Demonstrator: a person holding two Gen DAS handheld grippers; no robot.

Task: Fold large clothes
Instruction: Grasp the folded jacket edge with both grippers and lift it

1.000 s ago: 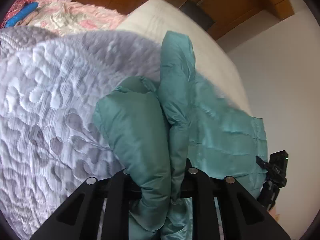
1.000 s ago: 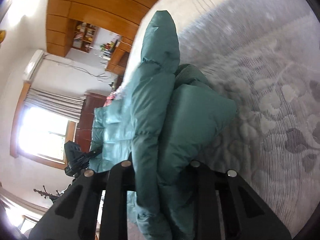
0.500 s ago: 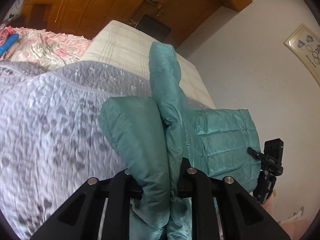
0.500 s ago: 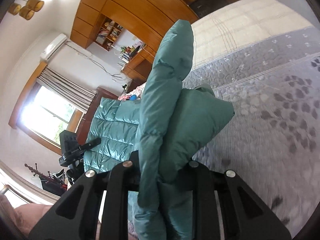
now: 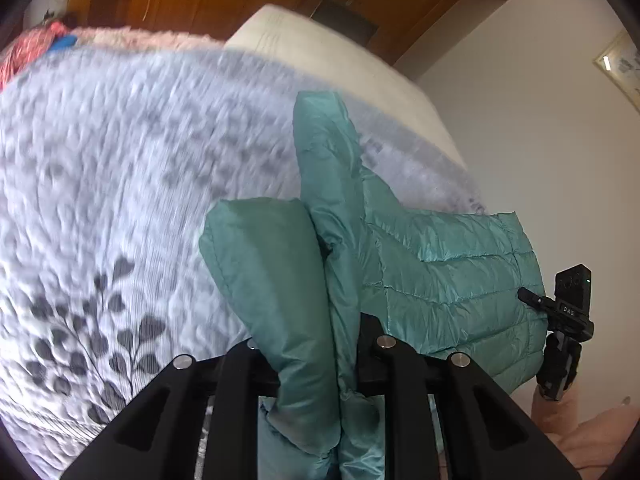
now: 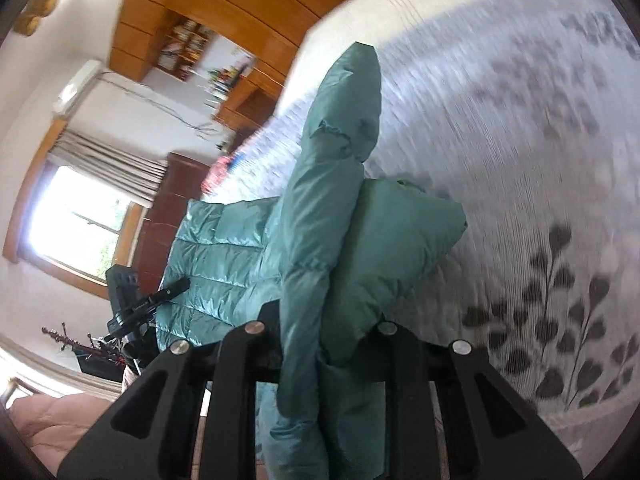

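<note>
Very little lettering is offered here. On the black camera block [image 5: 572,300] of the far gripper, seen at the right of the left wrist view, a small white label is carried, and something like "DAS" can just be made out, though it is tiny and not certain. A small green light is shown on the same block. In the right wrist view, a strip of pale marking is seen on the other gripper's black finger [image 6: 160,298], but it is too blurred to be read.
</note>
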